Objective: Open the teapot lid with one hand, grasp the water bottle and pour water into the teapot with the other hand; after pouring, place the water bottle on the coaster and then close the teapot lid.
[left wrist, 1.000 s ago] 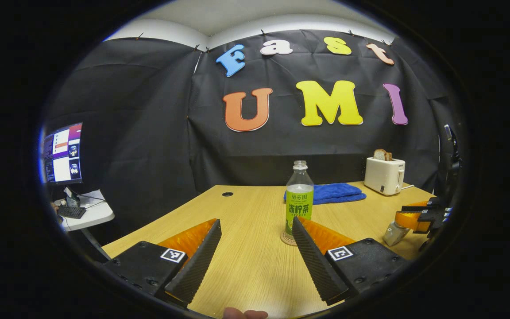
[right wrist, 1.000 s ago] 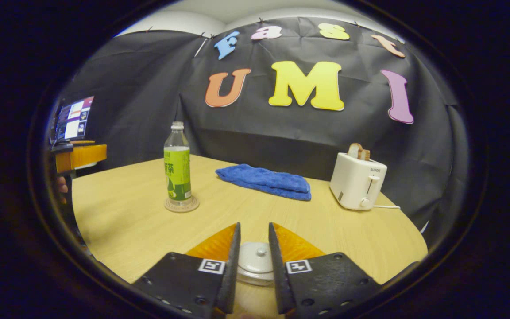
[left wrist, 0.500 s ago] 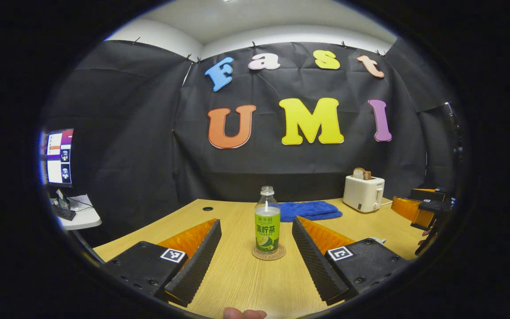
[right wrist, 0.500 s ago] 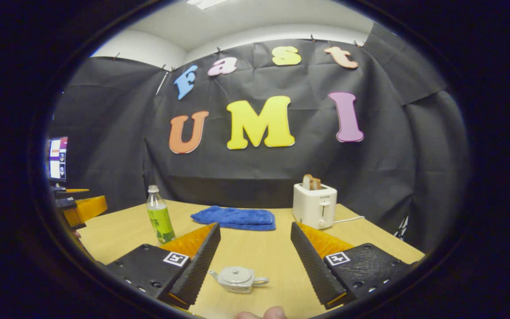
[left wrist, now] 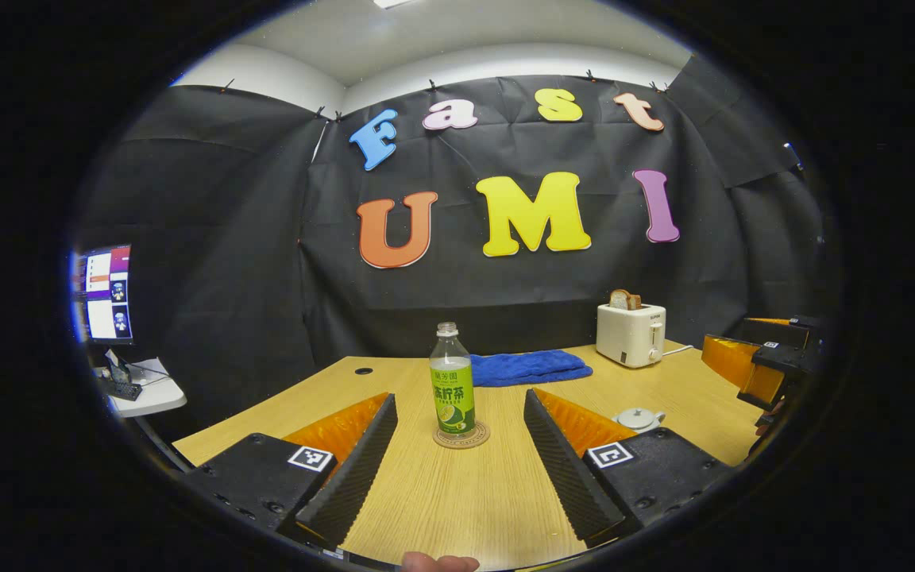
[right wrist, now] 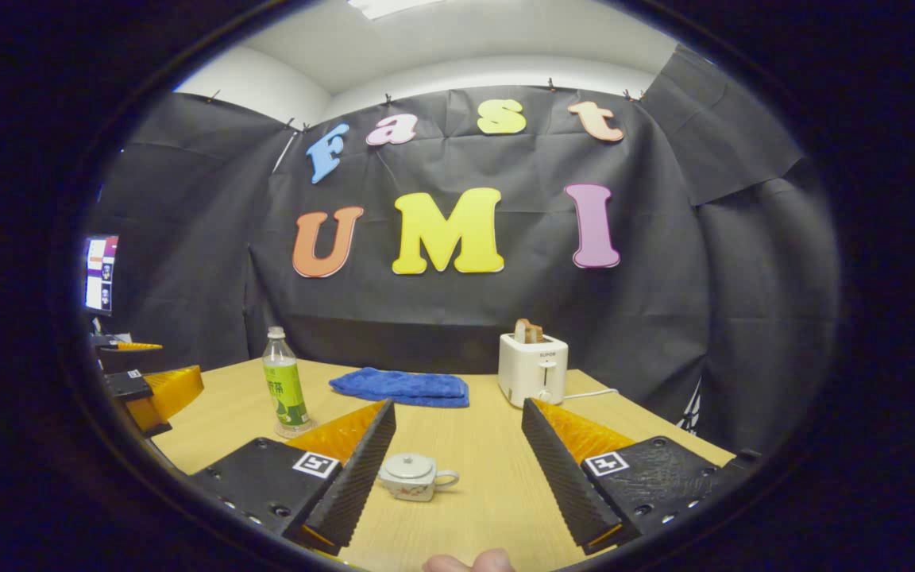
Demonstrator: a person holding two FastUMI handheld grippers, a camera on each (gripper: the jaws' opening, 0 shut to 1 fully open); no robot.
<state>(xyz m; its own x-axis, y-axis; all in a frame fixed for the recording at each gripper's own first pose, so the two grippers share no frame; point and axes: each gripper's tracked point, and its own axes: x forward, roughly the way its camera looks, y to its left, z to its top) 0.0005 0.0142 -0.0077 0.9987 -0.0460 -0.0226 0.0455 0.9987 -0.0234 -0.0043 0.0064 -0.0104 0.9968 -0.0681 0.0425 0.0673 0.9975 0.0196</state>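
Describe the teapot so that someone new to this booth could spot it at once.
Start at the wooden table in front of the black cloth wall. Near its front edge, between the right gripper's open fingers, sits the teapot. It is the small, squat white pot with a lid, knob and side handle, far lower than the bottle and toaster behind it.
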